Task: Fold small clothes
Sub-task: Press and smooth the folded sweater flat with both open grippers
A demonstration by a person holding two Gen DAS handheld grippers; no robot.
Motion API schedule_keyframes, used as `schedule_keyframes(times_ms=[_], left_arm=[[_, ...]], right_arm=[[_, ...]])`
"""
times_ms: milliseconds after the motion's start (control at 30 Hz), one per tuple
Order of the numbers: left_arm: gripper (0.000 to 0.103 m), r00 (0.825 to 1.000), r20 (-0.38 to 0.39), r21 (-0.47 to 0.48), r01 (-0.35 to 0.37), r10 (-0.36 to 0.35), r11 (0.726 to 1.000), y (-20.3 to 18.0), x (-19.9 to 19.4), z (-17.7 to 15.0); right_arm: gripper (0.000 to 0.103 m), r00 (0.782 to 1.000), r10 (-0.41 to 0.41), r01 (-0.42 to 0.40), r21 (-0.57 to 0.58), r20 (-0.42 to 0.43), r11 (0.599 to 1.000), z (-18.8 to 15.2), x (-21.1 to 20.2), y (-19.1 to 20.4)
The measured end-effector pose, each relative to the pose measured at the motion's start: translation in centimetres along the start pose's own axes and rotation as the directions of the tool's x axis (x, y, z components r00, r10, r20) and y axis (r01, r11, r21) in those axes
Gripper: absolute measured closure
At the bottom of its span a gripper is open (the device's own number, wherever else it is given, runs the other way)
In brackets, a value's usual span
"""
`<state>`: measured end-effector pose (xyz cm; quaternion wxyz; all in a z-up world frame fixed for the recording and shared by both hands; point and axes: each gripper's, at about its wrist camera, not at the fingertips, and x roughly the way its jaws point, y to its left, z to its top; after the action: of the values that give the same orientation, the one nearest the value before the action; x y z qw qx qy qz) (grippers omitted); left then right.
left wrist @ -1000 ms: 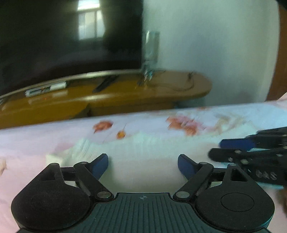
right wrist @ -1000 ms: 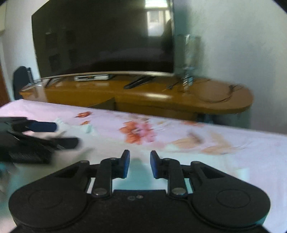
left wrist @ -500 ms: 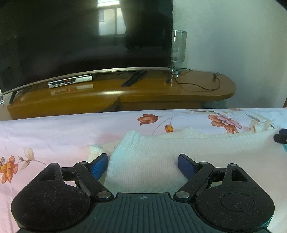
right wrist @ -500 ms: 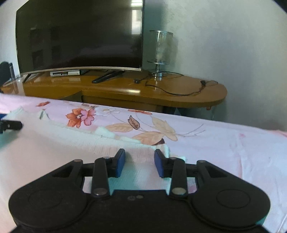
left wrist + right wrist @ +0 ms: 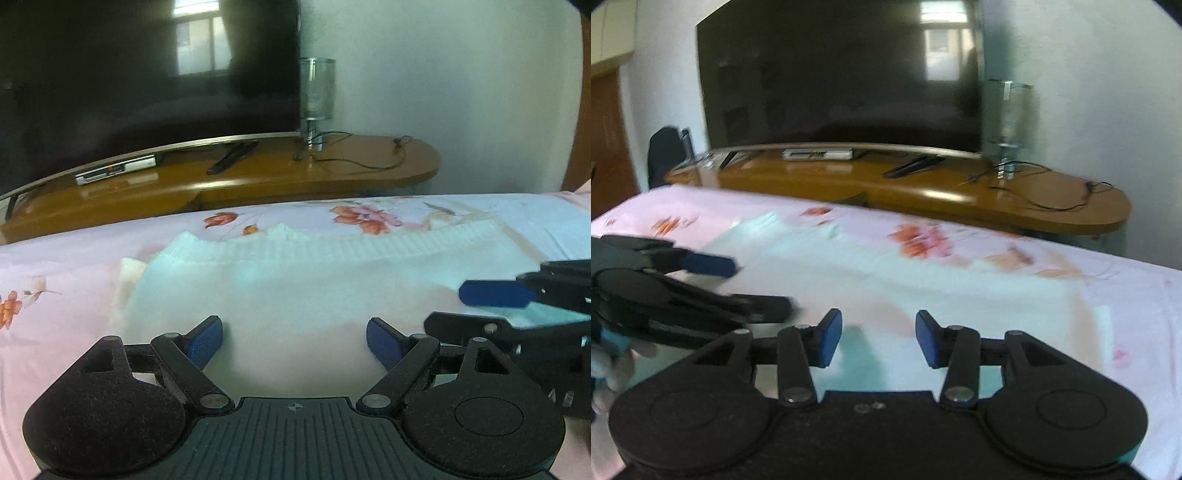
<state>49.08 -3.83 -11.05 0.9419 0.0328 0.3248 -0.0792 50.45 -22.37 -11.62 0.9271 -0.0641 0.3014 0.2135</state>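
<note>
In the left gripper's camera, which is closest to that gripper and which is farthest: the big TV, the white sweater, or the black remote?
1. White sweater, lying right before the left gripper.
2. Black remote, on the wooden stand beyond the bed.
3. TV, behind the remote, at the back.

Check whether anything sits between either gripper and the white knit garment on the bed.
Nothing visible does. The white knit garment lies bare on the floral sheet, directly ahead of the open left gripper and right gripper, which hold nothing.
</note>
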Motion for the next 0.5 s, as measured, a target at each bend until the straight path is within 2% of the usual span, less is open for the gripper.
schedule_keyframes(times_ms=[67,133,200,333,367,433,500], left_arm=[[0.008,1.000,0.004,-0.005,0.000,0.000,1.000,0.7,0.0,-0.2],[0.008,1.000,0.007,0.013,-0.020,0.020,1.000,1.5,-0.1,-0.4],[0.008,0.999,0.013,0.016,-0.030,0.029,0.999,2.7,-0.6,-0.9],[0.008,0.999,0.017,-0.015,-0.043,0.043,0.999,5.5,-1.6,-1.9],[0.004,0.998,0.009,-0.031,-0.056,0.056,0.998,6.0,-1.6,-2.0],[0.003,0.998,-0.017,-0.089,-0.057,0.056,0.994,6.8,-1.5,-1.9],[0.004,0.997,-0.005,-0.095,-0.078,0.078,0.992,6.2,-2.2,-1.7]], right_arm=[[0.060,1.000,-0.019,0.019,-0.015,-0.013,1.000,-0.2,0.5,0.2],[0.060,0.999,-0.028,0.027,-0.037,-0.018,0.999,-0.2,0.4,0.0],[0.059,0.997,-0.079,0.079,-0.056,-0.015,0.995,-0.5,-0.3,-0.9],[0.059,0.977,-0.213,0.214,0.043,-0.024,0.976,-1.9,-2.3,-6.1],[0.059,0.972,-0.233,0.235,0.081,-0.026,0.969,-2.3,-2.9,-7.6],[0.059,0.970,-0.241,0.244,0.141,-0.037,0.959,-2.7,-3.6,-9.5],[0.057,0.967,-0.252,0.255,0.182,-0.042,0.949,-2.4,-4.3,-9.9]])
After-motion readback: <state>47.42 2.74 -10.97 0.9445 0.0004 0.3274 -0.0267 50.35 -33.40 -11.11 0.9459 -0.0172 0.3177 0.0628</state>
